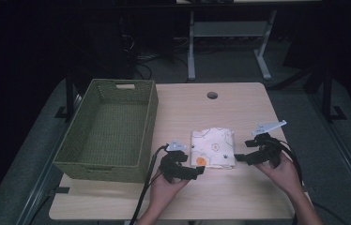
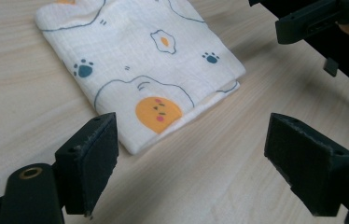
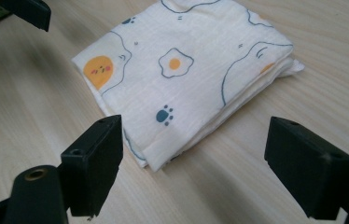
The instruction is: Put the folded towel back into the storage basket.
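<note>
Dark floor and table legs sit far behind a light wooden table [image 1: 239, 101] with a small round hole [image 1: 212, 95] near its far edge. On the left side of the table stands a green woven basket [image 1: 72, 157] with nothing inside it that can be seen. A folded cloth [image 1: 213, 147] lies flat on the table near the middle, just right of the basket and apart from it. It is white with a fried egg, a blue paw print and an orange round face drawn on it. A person's two hands come in from the near edge. The left hand [image 1: 164, 187] holds the left gripper [image 1: 201, 171] just beside the near left corner of the cloth. Its fingers [image 2: 93, 161] are spread wide apart and hold nothing. The right hand [image 1: 284, 171] holds the right gripper [image 1: 240, 157] just beside the right side of the cloth. Its fingers [image 3: 95, 163] are spread wide too, and hold nothing. Both grippers point in at the cloth from each side, low over the table. Black cables [image 1: 144, 197] trail back from the grippers toward the near edge.
</note>
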{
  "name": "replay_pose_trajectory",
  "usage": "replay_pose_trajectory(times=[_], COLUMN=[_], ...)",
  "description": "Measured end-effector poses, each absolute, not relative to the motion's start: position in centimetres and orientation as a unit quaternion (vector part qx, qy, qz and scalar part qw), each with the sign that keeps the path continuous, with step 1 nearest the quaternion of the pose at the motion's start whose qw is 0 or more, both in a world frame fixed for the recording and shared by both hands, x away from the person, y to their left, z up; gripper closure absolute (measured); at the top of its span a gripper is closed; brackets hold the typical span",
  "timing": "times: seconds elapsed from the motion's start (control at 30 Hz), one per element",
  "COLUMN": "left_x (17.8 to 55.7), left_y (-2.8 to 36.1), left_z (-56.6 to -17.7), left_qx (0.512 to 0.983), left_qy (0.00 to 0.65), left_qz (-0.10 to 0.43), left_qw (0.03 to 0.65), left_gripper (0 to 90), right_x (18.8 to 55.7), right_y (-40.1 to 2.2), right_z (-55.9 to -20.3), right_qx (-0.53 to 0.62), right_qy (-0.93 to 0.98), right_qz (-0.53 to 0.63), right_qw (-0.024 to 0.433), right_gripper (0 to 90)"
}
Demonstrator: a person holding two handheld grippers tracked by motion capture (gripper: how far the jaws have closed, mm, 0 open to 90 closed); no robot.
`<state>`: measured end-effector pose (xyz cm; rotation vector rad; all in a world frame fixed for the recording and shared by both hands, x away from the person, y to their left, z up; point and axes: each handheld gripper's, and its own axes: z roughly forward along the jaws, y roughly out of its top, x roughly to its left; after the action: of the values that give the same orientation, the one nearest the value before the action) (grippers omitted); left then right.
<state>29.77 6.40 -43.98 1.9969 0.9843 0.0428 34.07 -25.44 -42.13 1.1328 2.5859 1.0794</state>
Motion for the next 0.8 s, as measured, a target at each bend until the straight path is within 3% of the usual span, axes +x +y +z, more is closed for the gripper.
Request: replay_pose_trajectory(times=[0.43, 0.8], left_x=[31.2, 33.2], left_y=[5.6, 4.5], left_z=[-44.2, -44.5], left_qx=[0.817, 0.819], left_qy=[0.409, 0.428], left_qz=[0.040, 0.040], left_qw=[0.405, 0.380], left_gripper=[25.8, 34.3], right_x=[37.4, 40.6], right_y=[-24.5, -22.5], right_z=[-40.2, -41.4], right_qx=[0.370, 0.378], right_qy=[0.857, 0.864], right_qz=[0.354, 0.332], right_qw=[0.058, 0.039], right_gripper=[20.0, 25.3])
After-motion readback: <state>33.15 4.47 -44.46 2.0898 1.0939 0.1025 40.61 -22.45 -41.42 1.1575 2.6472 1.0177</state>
